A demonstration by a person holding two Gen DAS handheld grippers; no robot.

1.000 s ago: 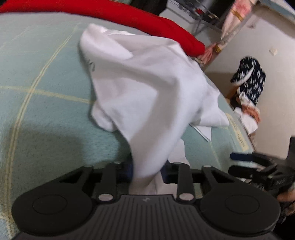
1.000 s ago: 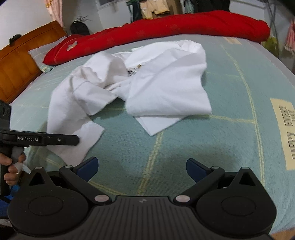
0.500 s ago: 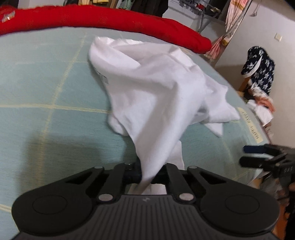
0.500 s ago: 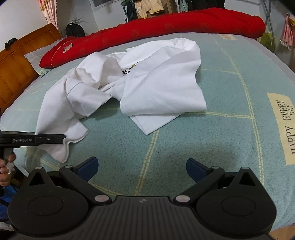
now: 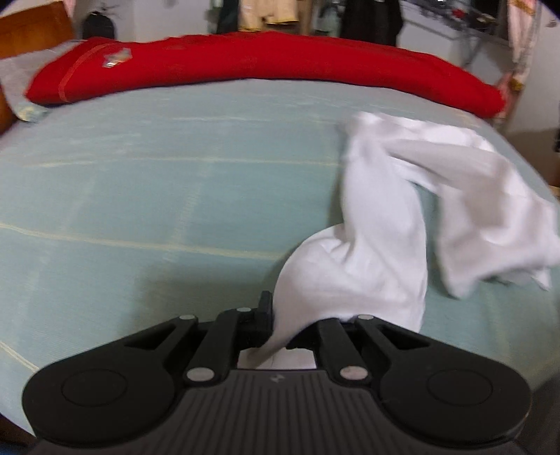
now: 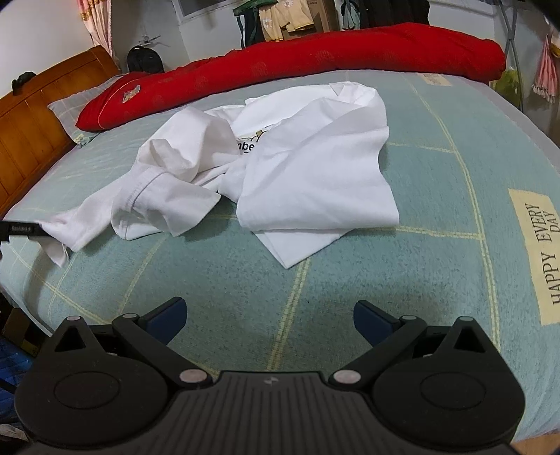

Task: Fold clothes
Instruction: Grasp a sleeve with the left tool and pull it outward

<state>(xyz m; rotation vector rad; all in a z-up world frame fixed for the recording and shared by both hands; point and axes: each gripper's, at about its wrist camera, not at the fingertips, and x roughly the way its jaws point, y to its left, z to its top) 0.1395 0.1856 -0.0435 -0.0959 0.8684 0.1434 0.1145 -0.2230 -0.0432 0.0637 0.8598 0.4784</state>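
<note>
A pale green bedspread (image 6: 350, 297) with thin yellow check lines filled the scene, a long red bolster (image 6: 315, 59) lying across its far side and a wooden headboard (image 6: 31, 122) rising at the left in the right wrist view. Hanging clothes (image 6: 280, 17) crowded the wall behind.

And there was the left gripper (image 5: 283, 329), low at the near edge of the bed, jaws pinched tight on a corner of the white T-shirt (image 6: 297, 168)! The cloth ran up out of the jaws in a twisted rope and spread away to the right, blurred in that view. From the other camera, the same gripper showed only as a thin black bar at the far left edge, white fabric drawn out toward it.

The right gripper (image 6: 269, 318) hovered level over bare bedspread, blue-padded fingers (image 6: 168, 315) spread wide with nothing between them. The shirt lay crumpled mid-bed, well ahead of it, a bit of dark print peeking from the folds.

Open green stretched before the right gripper and to the shirt's right, out to a cream "HAPPY EVERY DAY" label (image 6: 539, 255) near the bed's edge.
</note>
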